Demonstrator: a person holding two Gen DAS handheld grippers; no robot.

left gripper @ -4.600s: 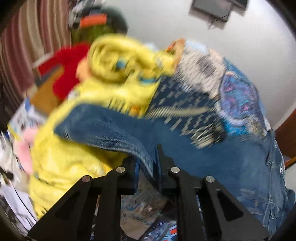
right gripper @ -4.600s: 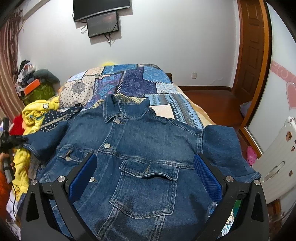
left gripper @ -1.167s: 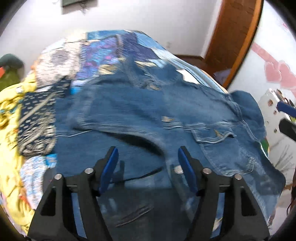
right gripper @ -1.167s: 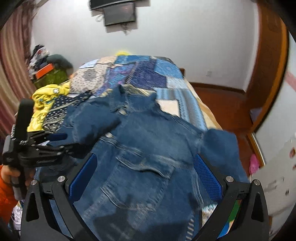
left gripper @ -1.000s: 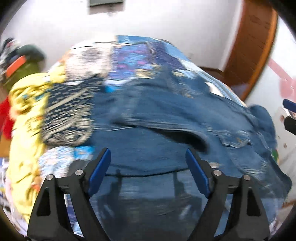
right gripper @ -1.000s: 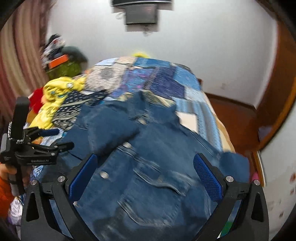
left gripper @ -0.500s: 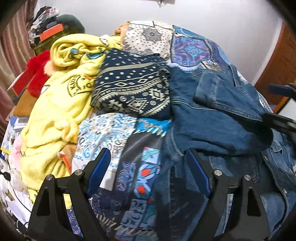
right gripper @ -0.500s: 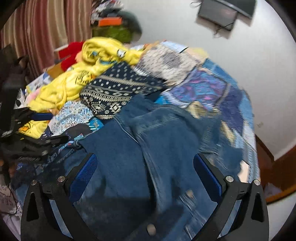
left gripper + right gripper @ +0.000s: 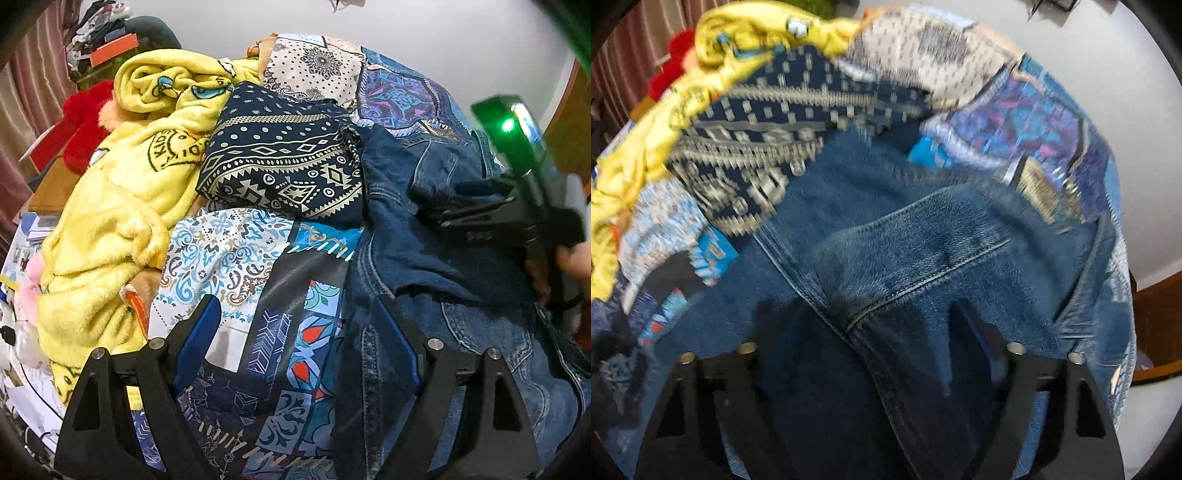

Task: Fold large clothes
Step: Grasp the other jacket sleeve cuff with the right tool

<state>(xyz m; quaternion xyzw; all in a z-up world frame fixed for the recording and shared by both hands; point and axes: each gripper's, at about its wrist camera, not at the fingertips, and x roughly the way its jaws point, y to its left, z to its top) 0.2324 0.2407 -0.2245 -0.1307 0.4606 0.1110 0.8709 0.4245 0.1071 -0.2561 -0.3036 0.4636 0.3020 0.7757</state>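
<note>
Both grippers are spread wide and empty. Left gripper (image 9: 306, 332) has swung from the jacket (image 9: 424, 258) to the quilt (image 9: 240, 251) at lower left; right gripper (image 9: 879, 325) now hovers low over the folded-in sleeve (image 9: 916, 251) at frame centre. One sleeve fold looks done; the side fold likely follows.

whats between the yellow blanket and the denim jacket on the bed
In the left wrist view, a folded navy patterned cloth lies between the yellow blanket and the denim jacket, on the patchwork bedspread.
</note>
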